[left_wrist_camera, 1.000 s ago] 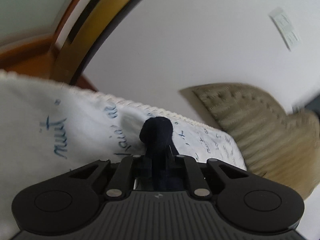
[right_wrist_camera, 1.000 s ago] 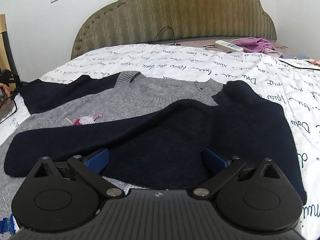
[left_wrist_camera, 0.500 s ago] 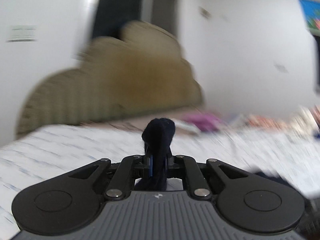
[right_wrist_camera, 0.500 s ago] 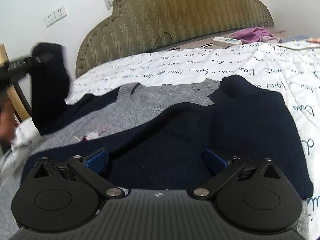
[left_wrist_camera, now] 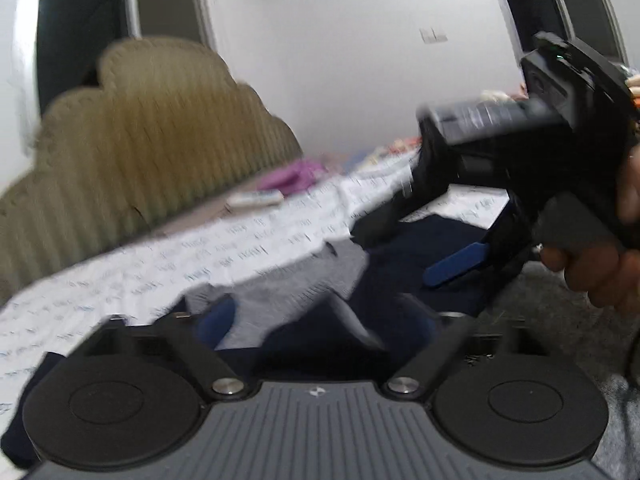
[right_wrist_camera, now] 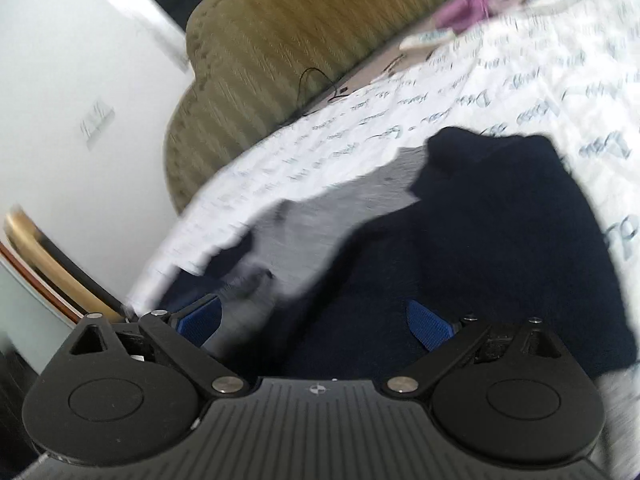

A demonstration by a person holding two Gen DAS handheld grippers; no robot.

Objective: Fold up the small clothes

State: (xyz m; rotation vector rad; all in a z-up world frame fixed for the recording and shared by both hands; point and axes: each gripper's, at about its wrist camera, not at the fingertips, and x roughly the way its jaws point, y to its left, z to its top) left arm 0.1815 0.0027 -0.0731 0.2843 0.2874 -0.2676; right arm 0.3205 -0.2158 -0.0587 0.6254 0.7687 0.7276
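Observation:
A small grey sweater [right_wrist_camera: 320,220] with navy sleeves [right_wrist_camera: 500,240] lies flat on the bed. In the left wrist view my left gripper [left_wrist_camera: 320,320] hovers low over its grey chest [left_wrist_camera: 280,292]. Its jaws are opening wide, and a fold of navy sleeve [left_wrist_camera: 320,340] lies loose between them, untouched by the pads. My right gripper [right_wrist_camera: 314,320] stands open just above the navy part, with nothing pinched. It also shows at the right of the left wrist view, one blue pad [left_wrist_camera: 456,265] over the navy cloth, with a person's hand [left_wrist_camera: 600,276] on its handle.
White quilt with blue handwriting [left_wrist_camera: 180,272] covers the bed. An olive padded headboard [right_wrist_camera: 300,20] stands behind. A white remote [left_wrist_camera: 256,199] and a purple cloth [left_wrist_camera: 292,176] lie near the headboard, and a black cable [right_wrist_camera: 316,80] too. A wooden chair edge [right_wrist_camera: 52,268] is at the left.
My left gripper swung from the bed's side to over the sweater with the navy sleeve pinched, then opened and let it drop. The right gripper rolled, tilting its view, and stayed open.

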